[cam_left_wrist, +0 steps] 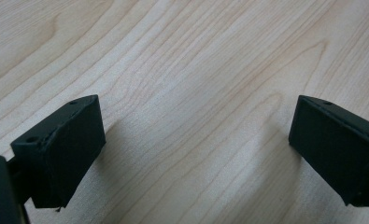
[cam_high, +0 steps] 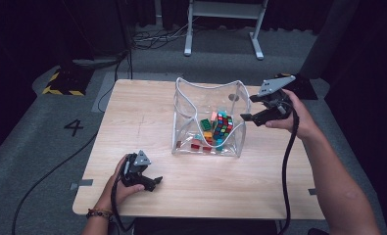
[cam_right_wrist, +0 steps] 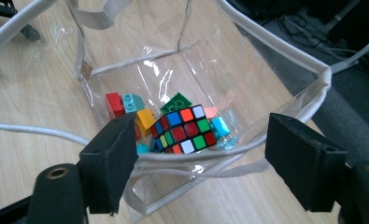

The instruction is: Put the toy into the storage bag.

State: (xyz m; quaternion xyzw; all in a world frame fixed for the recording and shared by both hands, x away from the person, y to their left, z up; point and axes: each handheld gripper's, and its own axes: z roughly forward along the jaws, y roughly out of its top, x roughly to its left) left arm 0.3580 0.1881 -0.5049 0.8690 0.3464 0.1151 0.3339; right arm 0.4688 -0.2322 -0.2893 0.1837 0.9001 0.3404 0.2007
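Note:
A clear plastic bag (cam_high: pixel 208 115) with white piping stands open in the middle of the wooden table (cam_high: pixel 147 122). Inside lie a colourful puzzle cube (cam_high: pixel 224 126) (cam_right_wrist: pixel 184 129) and several toy bricks (cam_right_wrist: pixel 126 105). My right gripper (cam_high: pixel 250 108) (cam_right_wrist: pixel 201 158) hovers just right of the bag's rim, jaws open with nothing pressed between them; the bag's edge (cam_right_wrist: pixel 275 112) lies beyond them. My left gripper (cam_high: pixel 154 183) (cam_left_wrist: pixel 196 154) rests low near the table's front left, open over bare wood.
The table's front edge runs close to my left hand. A white metal frame (cam_high: pixel 225 24) stands on the grey floor behind the table, with cables (cam_high: pixel 152 39) and a black-and-yellow striped base (cam_high: pixel 66 81) at the back left.

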